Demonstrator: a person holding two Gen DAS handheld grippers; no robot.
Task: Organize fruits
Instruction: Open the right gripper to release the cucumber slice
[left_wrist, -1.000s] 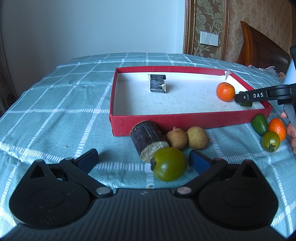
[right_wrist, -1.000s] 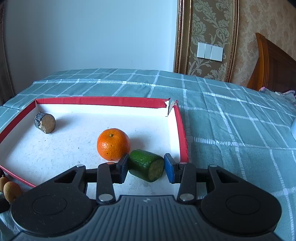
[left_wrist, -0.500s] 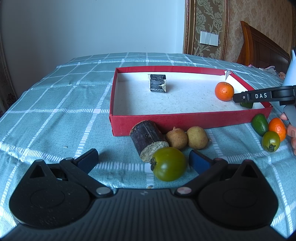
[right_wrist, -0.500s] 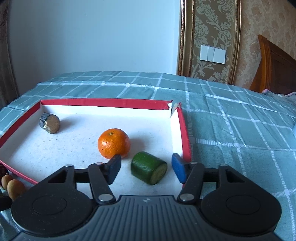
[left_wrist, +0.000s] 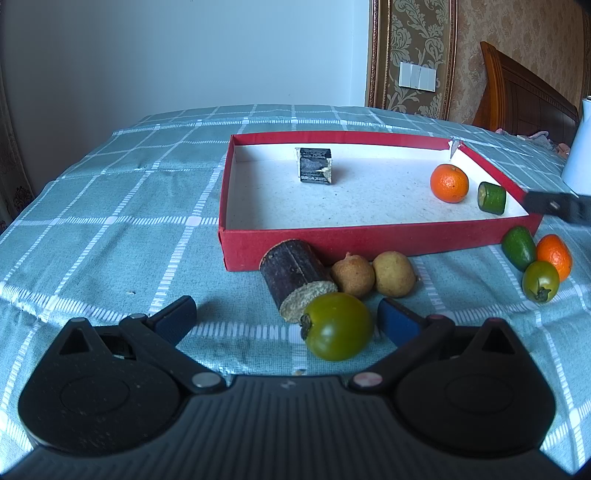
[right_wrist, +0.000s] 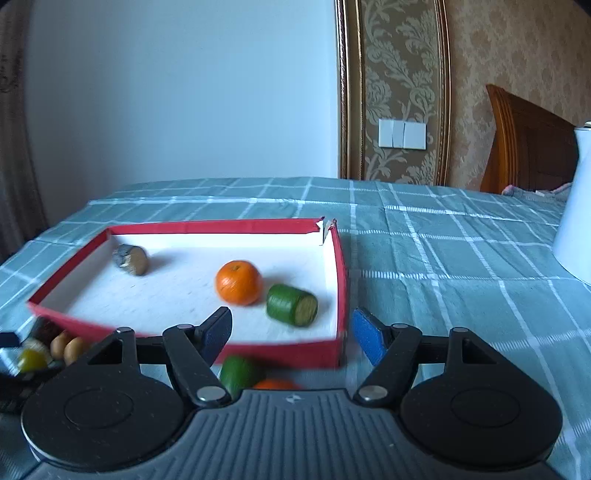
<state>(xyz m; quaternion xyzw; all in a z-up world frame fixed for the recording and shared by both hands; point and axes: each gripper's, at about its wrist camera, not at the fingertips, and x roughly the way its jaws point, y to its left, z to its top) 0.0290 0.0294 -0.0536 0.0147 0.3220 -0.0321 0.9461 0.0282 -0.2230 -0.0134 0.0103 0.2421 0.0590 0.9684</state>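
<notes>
- Here, our right tool (right_wrist: 291, 334) has just been opening; its blue pads stand apart with nothing between them.
- Just ahead of it, the green cut cylinder of fruit (right_wrist: 292, 305) lies in the red cardboard tray (right_wrist: 295, 352), beside the round orange mandarin (right_wrist: 238, 282).
- Our left tool (left_wrist: 286, 317) gapes wide; the round green tomato (left_wrist: 337, 326) sits between its pads, untouched.

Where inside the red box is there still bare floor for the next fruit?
The red box is bare across its middle and left, between the dark stub near the back wall and the front wall. The right end is crowded: the orange and the green cylinder lie close together there. The right gripper, fingers open, holds nothing.
</notes>
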